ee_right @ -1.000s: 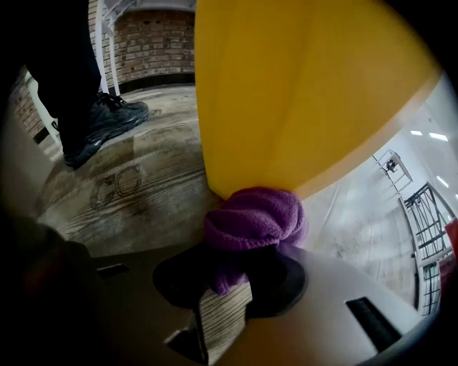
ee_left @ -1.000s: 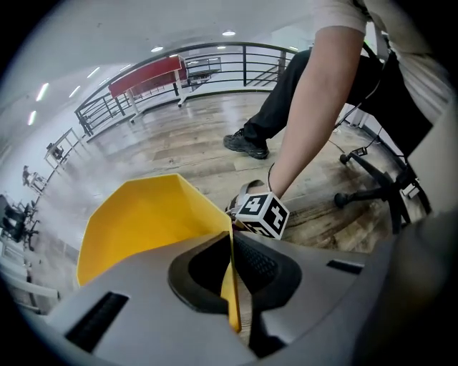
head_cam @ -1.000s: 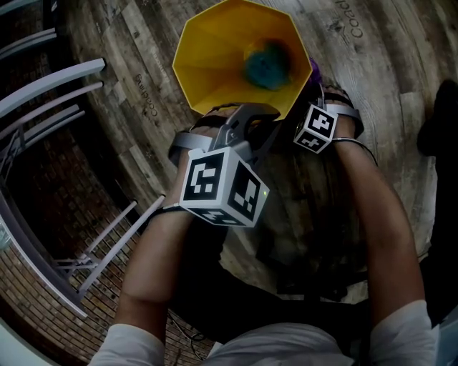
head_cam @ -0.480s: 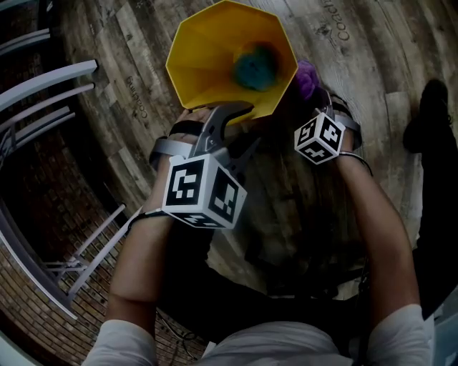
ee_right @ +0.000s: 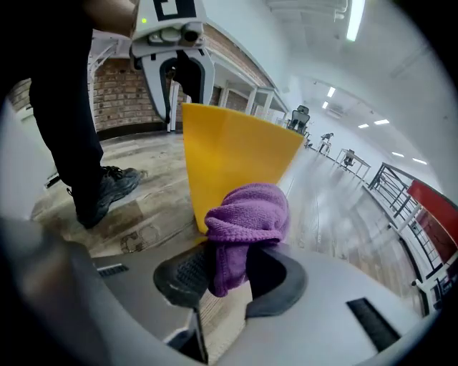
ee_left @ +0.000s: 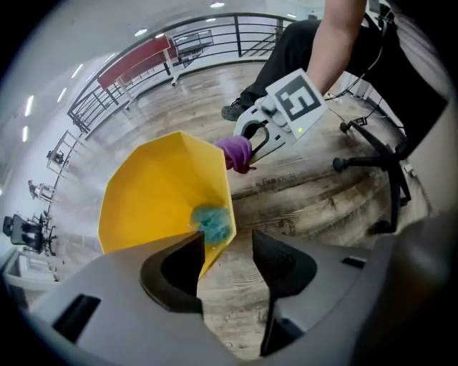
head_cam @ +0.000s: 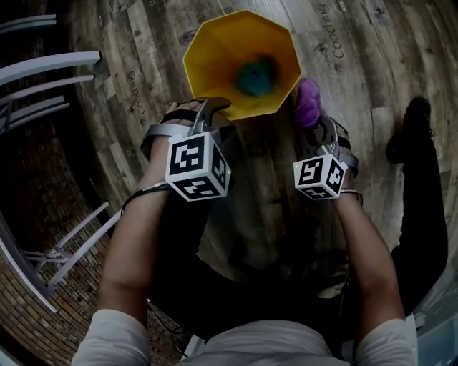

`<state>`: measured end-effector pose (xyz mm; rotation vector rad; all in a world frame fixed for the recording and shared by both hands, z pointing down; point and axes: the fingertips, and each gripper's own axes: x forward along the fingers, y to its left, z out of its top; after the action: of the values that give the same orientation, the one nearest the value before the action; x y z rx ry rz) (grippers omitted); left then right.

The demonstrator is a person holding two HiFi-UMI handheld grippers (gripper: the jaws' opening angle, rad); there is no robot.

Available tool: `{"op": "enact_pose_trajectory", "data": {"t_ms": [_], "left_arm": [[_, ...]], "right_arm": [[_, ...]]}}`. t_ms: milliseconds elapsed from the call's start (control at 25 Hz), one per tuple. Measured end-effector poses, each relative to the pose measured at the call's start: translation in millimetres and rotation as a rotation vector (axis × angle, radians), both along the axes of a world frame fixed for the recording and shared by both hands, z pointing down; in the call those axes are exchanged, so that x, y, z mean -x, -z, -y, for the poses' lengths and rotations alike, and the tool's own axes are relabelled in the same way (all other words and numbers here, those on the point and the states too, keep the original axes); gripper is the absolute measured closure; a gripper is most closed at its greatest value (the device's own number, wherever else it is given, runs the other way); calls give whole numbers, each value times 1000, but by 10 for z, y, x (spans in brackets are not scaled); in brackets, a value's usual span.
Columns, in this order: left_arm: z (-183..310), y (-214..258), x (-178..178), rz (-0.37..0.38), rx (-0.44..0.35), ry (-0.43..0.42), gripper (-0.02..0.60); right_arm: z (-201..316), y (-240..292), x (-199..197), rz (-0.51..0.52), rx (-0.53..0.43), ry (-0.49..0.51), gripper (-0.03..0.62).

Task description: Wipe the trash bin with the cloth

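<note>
A wooden plank floor (ee_left: 322,207) lies under the left hand-held gripper (ee_left: 227,246); far ahead of it runs a metal railing (ee_left: 215,28); at its right stands a black office chair (ee_left: 372,161); white ceiling lights (ee_right: 354,21) shine above.

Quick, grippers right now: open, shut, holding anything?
Left gripper: open, jaws just opened; yellow trash bin rim in the gap, not gripped.
Right gripper: shut on the purple cloth.

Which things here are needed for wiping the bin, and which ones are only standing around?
For the job:
yellow trash bin
purple cloth, clamped in the right gripper

Only standing around:
blue-green wad inside the bin
office chair
railing
red table
</note>
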<state>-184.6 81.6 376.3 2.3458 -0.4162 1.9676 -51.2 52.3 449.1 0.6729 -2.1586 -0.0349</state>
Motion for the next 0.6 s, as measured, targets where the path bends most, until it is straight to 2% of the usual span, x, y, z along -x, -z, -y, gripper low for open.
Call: {"op": "enact_pose_trajectory", "data": {"t_ms": [240,320,360,600], "left_arm": [[92,-112,119,37,-21,38,395],[105,-133,101,45,-24,43,458],[102,-137,86,45,-18,51,463],[80,-146,-176,-23,59,122,509]], "right_arm": [[-63,336,125,29,-82,35,482],[-42,413,119,42,-105,25,482],[-23,453,106,48,-114,16,482],[143,605,22,54,-152,-39,482]]}}
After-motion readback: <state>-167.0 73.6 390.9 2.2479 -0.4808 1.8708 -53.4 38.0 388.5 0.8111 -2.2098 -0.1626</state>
